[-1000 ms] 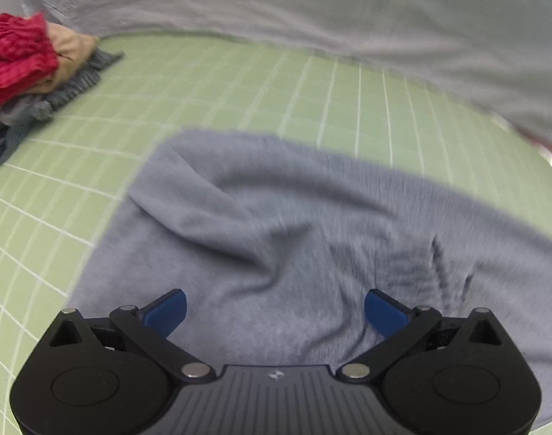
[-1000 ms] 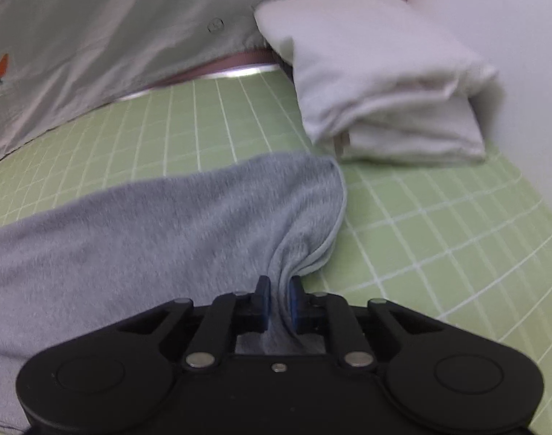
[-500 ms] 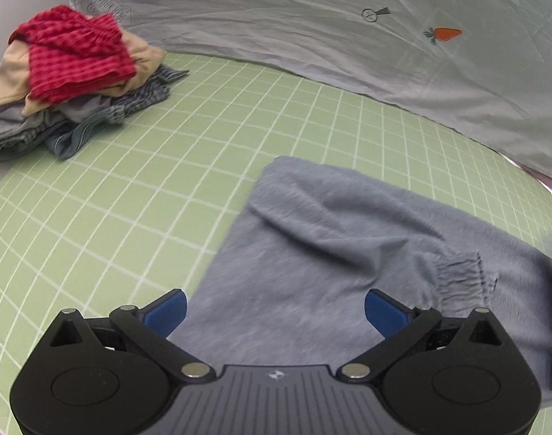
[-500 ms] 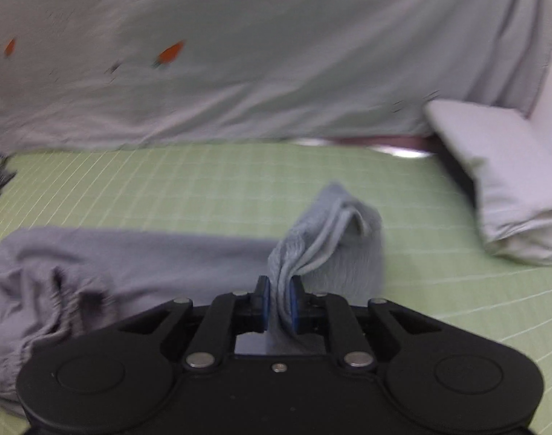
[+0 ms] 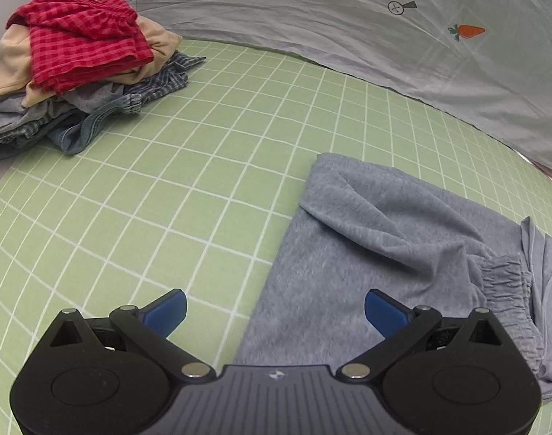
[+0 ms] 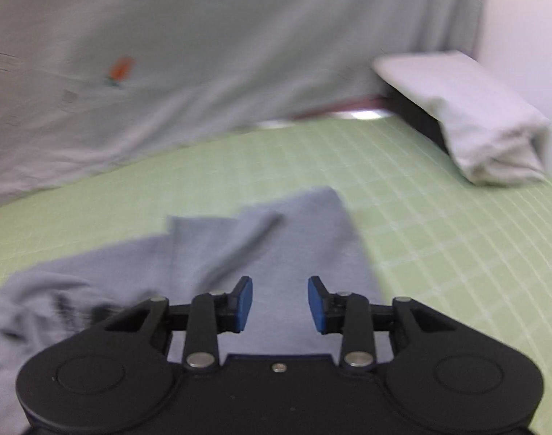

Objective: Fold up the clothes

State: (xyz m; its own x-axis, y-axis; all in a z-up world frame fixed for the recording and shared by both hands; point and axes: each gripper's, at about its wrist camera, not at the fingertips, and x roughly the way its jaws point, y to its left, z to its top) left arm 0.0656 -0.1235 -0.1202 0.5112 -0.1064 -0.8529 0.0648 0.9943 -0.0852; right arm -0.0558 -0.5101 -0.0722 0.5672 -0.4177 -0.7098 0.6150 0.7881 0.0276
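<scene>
Left wrist: clothes pile (image 5: 76, 72) far-left of grey trousers (image 5: 377, 253); both tongs (image 5: 274, 308) (image 6: 279, 304) gape empty

We see the sweatpants (image 5: 395, 246) lying on the gridded mat (image 5: 189, 195), a clothes pile (image 5: 76, 72) far left, folded bedding (image 6: 468, 123) far right, a sheet (image 5: 348, 18) behind.
</scene>
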